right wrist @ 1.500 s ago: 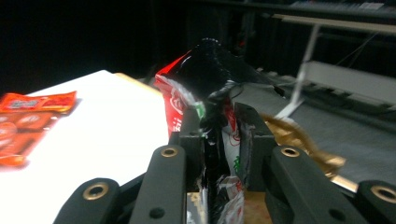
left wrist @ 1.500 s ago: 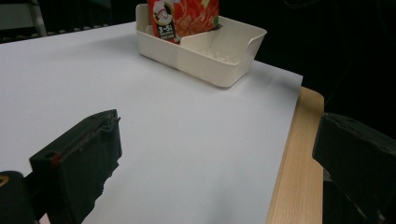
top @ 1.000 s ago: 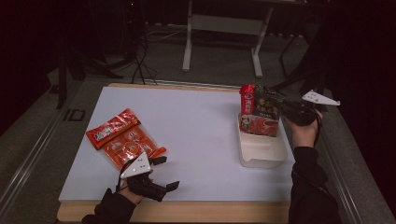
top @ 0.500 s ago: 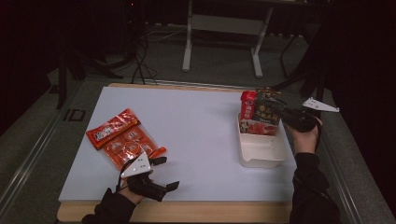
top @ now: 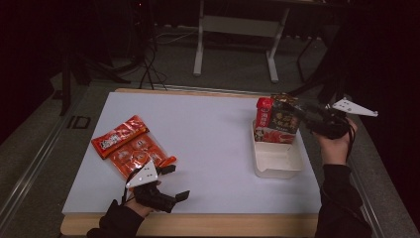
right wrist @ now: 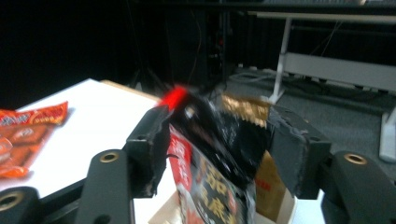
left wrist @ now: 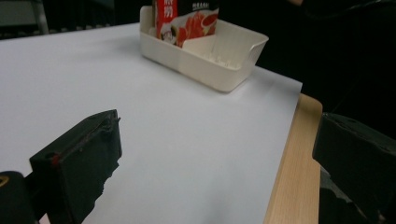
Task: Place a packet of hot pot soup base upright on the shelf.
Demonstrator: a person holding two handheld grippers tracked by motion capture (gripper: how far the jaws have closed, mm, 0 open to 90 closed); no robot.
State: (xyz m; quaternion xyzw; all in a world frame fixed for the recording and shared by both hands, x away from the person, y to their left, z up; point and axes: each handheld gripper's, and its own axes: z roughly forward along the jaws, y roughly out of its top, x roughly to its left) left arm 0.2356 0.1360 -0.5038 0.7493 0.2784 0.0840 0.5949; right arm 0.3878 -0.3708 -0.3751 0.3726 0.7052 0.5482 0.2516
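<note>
1. Dark snack pouch is pinched at its top edge between the right gripper jaws; its bottom sits in the far end of the white tray, beside a red pack.
2. Judged progress: pouch nearly placed, release pending.
3. Orange snack bags lie just ahead of the left gripper, jaws spread and empty; likely next.
4. Pouch: crinkly glossy foil. Tray: rigid, rectangular, divided.

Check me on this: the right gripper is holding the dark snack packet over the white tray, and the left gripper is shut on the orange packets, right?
Not quite. The left gripper is open and holds nothing; it sits on the table beside the orange packets, as the high view shows. The right gripper does hold the dark snack packet over the white tray.
</note>
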